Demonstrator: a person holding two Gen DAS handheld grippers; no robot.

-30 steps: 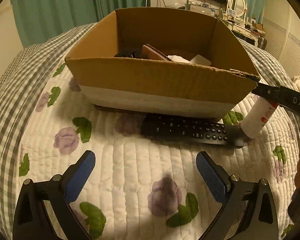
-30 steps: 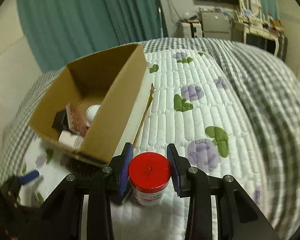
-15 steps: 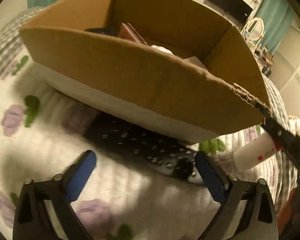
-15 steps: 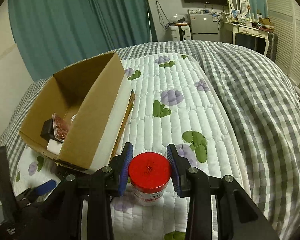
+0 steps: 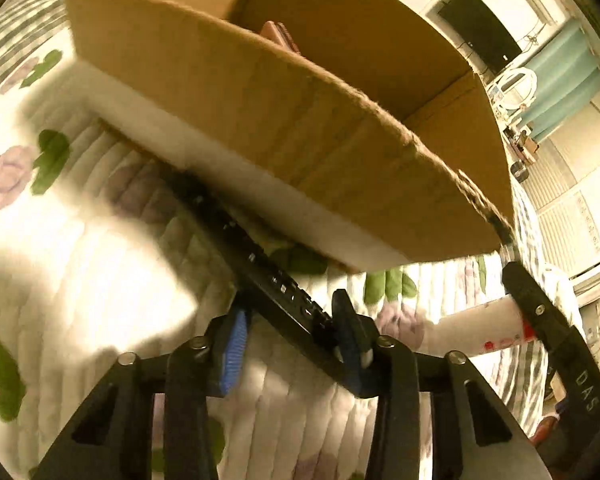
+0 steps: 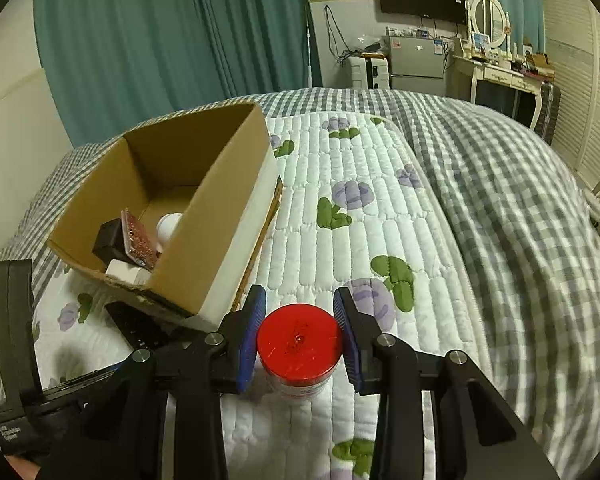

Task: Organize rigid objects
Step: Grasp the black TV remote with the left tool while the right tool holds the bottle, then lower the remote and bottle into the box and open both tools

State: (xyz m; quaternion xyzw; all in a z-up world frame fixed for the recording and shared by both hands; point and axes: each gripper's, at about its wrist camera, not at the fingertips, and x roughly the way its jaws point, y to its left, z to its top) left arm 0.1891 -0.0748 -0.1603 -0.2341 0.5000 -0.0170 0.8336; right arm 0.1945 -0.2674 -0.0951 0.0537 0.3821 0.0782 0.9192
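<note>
"DAS" lettering [image 5: 586, 392] on right gripper [image 5: 556, 336]

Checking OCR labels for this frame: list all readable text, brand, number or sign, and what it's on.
"DAS": white letters on the black arm of the right gripper, seen in the left wrist view; cut off by the frame edge.
White print on the left gripper body, right wrist view: too small.
Red-lidded jar label: blurred.
Remote control buttons: blurred.
</note>
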